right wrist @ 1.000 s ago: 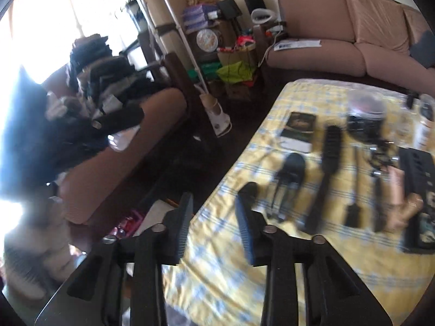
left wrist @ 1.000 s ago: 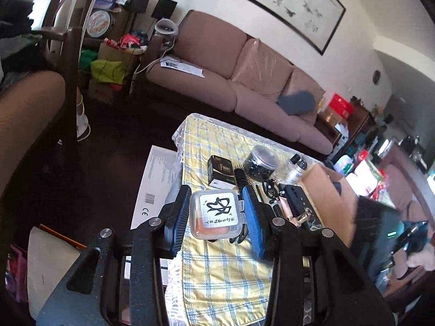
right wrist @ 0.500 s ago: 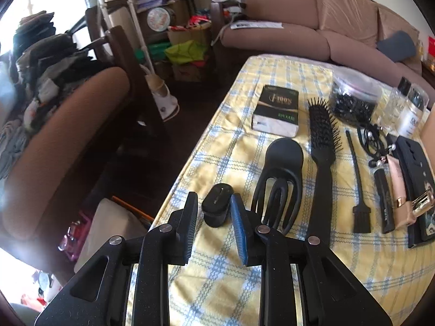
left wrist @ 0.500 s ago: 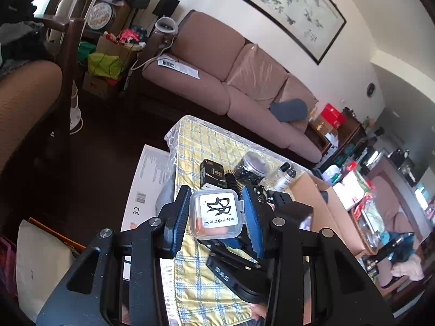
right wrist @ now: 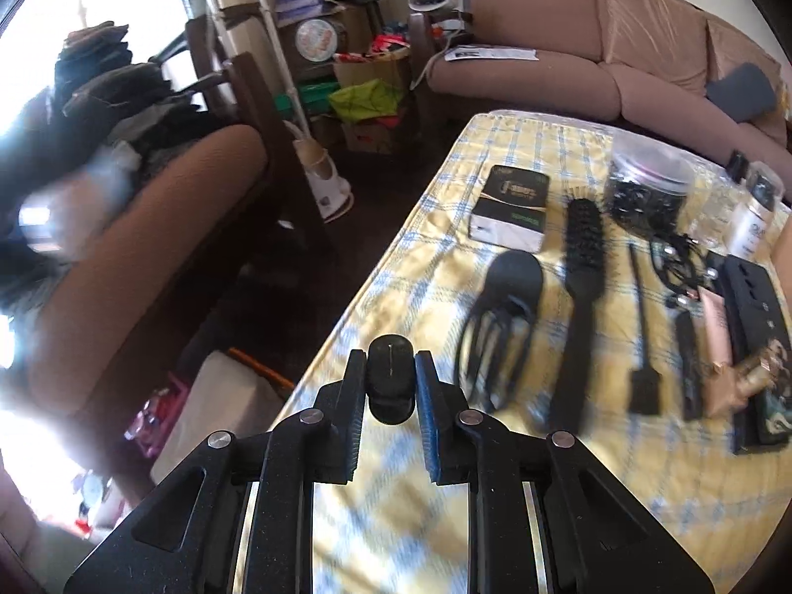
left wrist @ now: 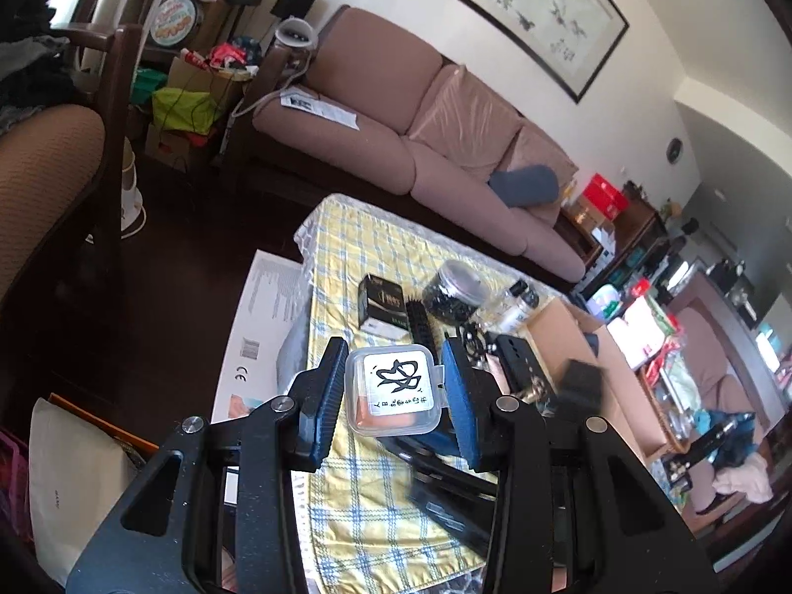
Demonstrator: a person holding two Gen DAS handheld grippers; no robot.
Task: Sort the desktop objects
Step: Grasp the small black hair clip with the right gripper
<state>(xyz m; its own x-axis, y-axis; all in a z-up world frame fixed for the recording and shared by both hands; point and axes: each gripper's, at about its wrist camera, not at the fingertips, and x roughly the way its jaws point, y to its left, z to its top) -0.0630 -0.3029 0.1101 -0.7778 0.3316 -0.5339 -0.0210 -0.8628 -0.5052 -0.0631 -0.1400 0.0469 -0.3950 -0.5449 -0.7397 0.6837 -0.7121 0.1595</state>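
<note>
My left gripper [left wrist: 393, 388] is shut on a small clear plastic box [left wrist: 396, 383] with a white calligraphy label, held above the near end of the yellow checked tablecloth [left wrist: 356, 495]. In the right wrist view my right gripper [right wrist: 391, 378] is low over the cloth's near left edge. Its jaws are closing around a small black oval case [right wrist: 390, 371], and both pads touch its sides. To its right lie a black claw comb [right wrist: 500, 307], a black hairbrush [right wrist: 581, 267] and a thin black brush [right wrist: 643, 346].
Farther back on the cloth are a black and white carton [right wrist: 512, 208], a clear jar of black bits [right wrist: 643, 183], bottles [right wrist: 752, 218] and flat black cases [right wrist: 752, 326]. An open cardboard box [left wrist: 569, 326] stands at the table's right. A brown chair [right wrist: 148, 247] stands left of the table.
My right gripper swung in over the cloth's edge, dropped around the small black case, and its jaws narrowed onto it. The left gripper kept still with the clear box.
</note>
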